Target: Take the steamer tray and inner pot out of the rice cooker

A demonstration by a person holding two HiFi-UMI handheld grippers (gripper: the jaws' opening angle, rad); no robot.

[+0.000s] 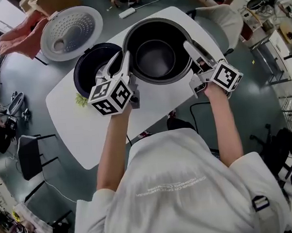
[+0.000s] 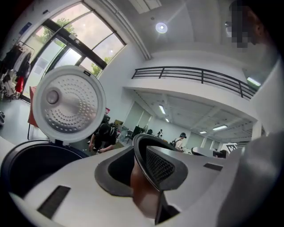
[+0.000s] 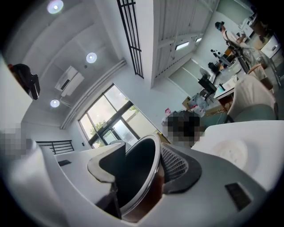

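Note:
The dark inner pot hangs over the white table, held between both grippers. My left gripper is shut on its left rim, my right gripper on its right rim. In the left gripper view the pot's rim is pinched between the jaws; in the right gripper view the rim is clamped the same way. The rice cooker stands left of the pot with its perforated lid swung open, and shows again as cooker and lid. I cannot make out a steamer tray.
A small green item lies by the cooker's front. A pale round mark shows on the tabletop to the right. A dark chair stands left of the table, a white chair at back right, pink cloth at back left.

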